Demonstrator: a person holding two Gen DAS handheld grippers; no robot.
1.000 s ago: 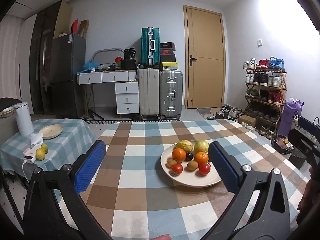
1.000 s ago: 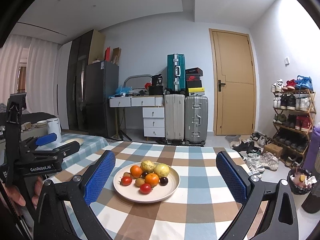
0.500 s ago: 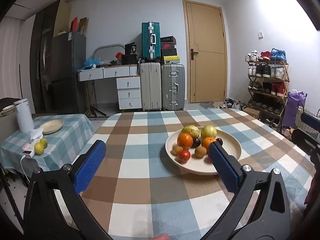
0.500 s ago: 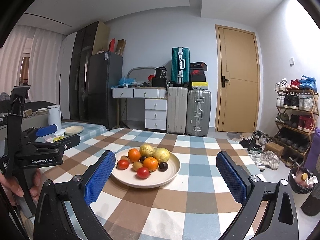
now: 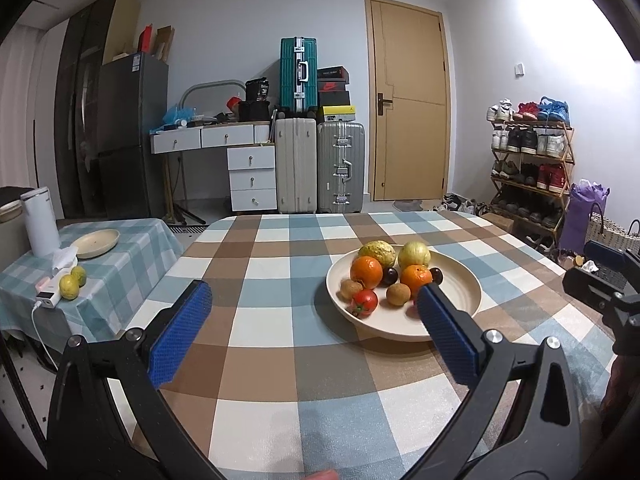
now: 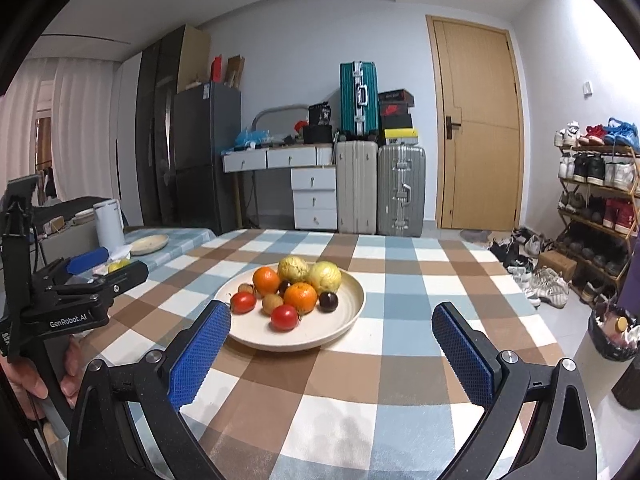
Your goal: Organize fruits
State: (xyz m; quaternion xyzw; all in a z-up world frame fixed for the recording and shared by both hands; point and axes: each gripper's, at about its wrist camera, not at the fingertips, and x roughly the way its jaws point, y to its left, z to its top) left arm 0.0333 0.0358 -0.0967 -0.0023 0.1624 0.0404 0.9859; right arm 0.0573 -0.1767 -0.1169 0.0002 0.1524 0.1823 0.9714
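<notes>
Fruits (image 6: 298,294) are piled on a cream plate (image 6: 352,300) set on the checked tablecloth (image 6: 404,280). Suitcases (image 6: 380,188) are stood against the far wall. Left gripper (image 5: 312,312) and right gripper (image 6: 332,328) are both held wide, empty.

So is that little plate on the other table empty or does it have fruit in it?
Empty. The small plate shows only its bare inside; the two yellow-green fruits lie beside it on the side table's cloth.
</notes>
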